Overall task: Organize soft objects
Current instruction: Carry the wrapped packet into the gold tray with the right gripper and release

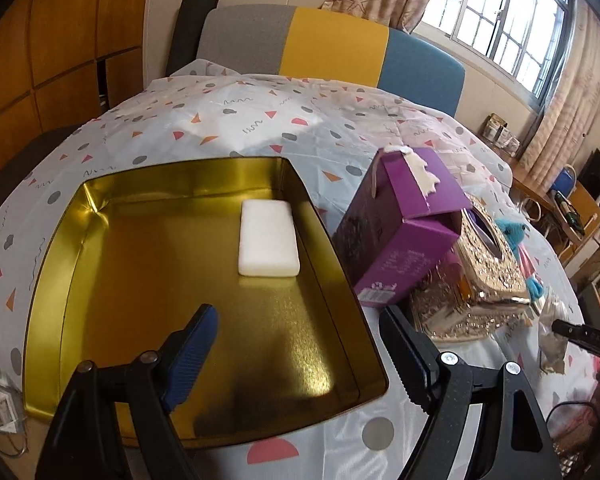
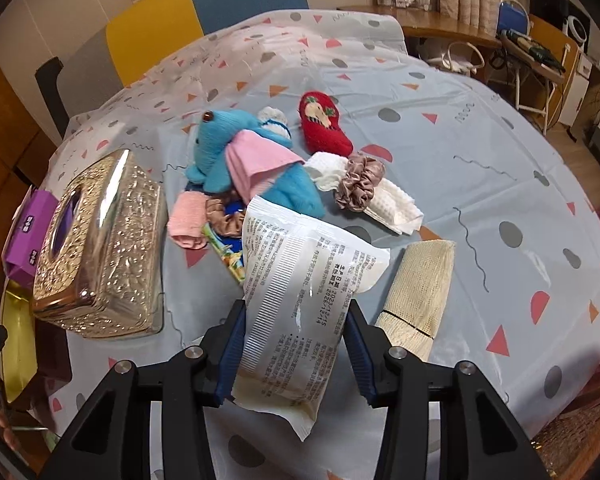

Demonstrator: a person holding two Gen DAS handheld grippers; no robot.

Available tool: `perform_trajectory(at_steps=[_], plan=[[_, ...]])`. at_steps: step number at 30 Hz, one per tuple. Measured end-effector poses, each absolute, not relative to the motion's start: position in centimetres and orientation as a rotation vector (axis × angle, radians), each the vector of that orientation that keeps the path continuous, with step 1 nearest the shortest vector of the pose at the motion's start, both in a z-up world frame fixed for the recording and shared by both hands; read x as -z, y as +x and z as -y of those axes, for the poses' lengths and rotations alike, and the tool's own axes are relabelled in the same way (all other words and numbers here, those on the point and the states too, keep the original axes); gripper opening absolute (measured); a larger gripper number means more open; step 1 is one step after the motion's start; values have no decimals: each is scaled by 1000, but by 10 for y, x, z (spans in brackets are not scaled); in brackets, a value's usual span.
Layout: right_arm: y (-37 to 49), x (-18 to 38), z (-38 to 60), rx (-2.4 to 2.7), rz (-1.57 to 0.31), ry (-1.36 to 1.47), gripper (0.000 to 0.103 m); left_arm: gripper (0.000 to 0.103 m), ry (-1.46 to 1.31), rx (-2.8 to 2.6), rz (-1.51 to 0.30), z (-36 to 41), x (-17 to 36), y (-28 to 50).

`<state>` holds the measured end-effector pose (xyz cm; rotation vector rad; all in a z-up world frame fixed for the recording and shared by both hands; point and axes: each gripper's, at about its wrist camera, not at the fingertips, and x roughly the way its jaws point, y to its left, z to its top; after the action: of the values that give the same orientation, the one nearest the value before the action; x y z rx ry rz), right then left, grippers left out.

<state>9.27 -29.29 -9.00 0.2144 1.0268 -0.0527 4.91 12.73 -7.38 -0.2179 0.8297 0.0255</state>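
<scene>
**Soft packet in the right gripper, tin waiting on the left**

The right gripper has its jaws closed on a white plastic packet, pinched across its lower half, with the upper end standing free above the surface; the packet looks light and squashy, its film slick and crinkly, so a hold low across the middle seems safer than one at the thin sealed edge, which would likely slip or fold. Its back carries dense small Chinese print, mostly too fine to read; a date stamp seems to read 2023/12/15 and 2026/12/14, though I cannot be sure of every digit.

The left gripper hangs with its jaws spread wide and nothing between them, over the near edge of a gold tin; a white sponge lies flat by the tin's right wall, soft and easily dented.

Toward the middle of the surface lie a blue plush toy, a red knitted pouch, a scrunchie on a white cloth, and a rolled beige bandage just beside the packet; all limp, light, forgiving of a firm squeeze.
</scene>
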Motion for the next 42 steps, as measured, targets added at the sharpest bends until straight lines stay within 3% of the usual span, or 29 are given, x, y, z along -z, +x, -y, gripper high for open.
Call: perform_trajectory(at_steps=[13, 22, 30, 42], plan=[[134, 19, 241, -57, -831, 120, 47, 83, -233, -62, -818, -145, 73, 21], [167, -19, 105, -363, -771, -30, 47, 83, -258, -144, -791, -175, 68, 3], [139, 16, -8, -607, -845, -161, 47, 85, -257, -248, -741, -201, 58, -16], [99, 87, -63, -687, -971, -337, 47, 88, -249, -325, -699, -223, 52, -28]])
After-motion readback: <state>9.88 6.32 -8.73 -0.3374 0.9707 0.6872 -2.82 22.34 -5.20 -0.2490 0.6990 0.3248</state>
